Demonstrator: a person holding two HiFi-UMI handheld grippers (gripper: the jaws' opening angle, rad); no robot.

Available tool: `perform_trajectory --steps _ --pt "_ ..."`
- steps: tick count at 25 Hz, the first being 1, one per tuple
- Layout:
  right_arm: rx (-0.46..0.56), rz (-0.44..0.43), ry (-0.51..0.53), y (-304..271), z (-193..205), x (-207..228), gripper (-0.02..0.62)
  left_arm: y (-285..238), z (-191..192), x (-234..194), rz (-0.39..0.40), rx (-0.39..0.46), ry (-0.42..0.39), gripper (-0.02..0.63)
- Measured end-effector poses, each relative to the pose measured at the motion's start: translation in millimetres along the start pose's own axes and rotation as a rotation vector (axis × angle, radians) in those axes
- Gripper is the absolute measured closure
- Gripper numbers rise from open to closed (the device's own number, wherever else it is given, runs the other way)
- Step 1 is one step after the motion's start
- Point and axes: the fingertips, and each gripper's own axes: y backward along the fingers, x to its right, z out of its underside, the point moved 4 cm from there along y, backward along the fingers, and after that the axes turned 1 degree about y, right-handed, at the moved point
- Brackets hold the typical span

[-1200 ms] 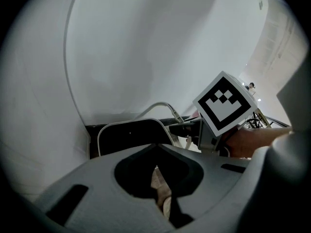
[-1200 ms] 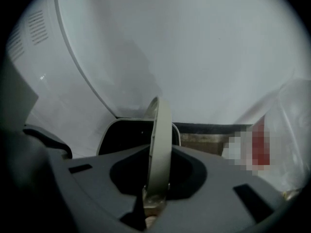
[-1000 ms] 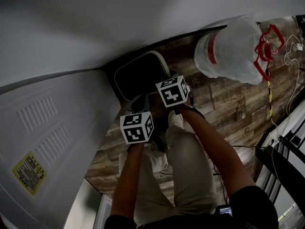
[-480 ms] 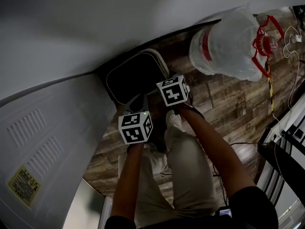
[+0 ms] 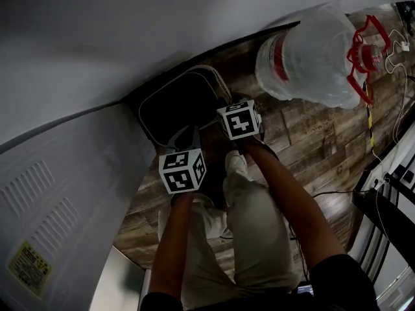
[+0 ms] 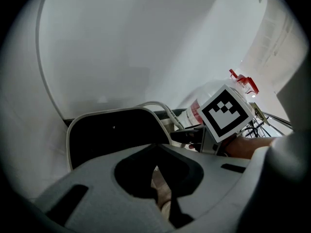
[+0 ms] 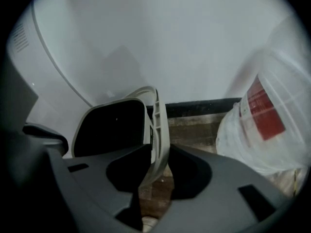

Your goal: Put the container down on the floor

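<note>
Swung slightly away from the bagged water jug (image 5: 305,60), the container (image 5: 174,109) hangs left of that jug, its grey rim pinched by the right gripper (image 7: 155,164), left gripper (image 6: 160,191) closed on nothing; so thin a one-sided hold may let it tip.

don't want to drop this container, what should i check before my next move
1. Grip: the right gripper has its fingers shut on the pale edge of the container. Ok.
2. Spare hand: the left gripper has its fingers together on nothing, short of the container. Ok.
3. Container base resting on the floor: cannot tell.
4. Landing spot: the wood beside the container is bare. Ok.
5. Neighbour: the bagged bottle stands apart from the container. Ok.
</note>
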Motion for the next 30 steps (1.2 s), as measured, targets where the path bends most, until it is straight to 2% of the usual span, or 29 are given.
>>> perform_trajectory --steps 17,24,27,30 --pt "-0.02 0.009 -0.006 9 5 9 0.486 2 -5 7 0.01 -0.006 -0.011 0.589" --pt "-0.048 0.005 -0.012 41 4 7 0.488 29 -17 14 0.0 0.006 0.012 0.589" --pt "-0.066 0.006 -0.007 61 2 4 0.488 45 -24 13 -0.009 0.01 0.049 0.589" --pt "-0.066 0.022 0.008 86 -5 4 0.511 60 -35 17 -0.012 0.014 0.065 0.589"
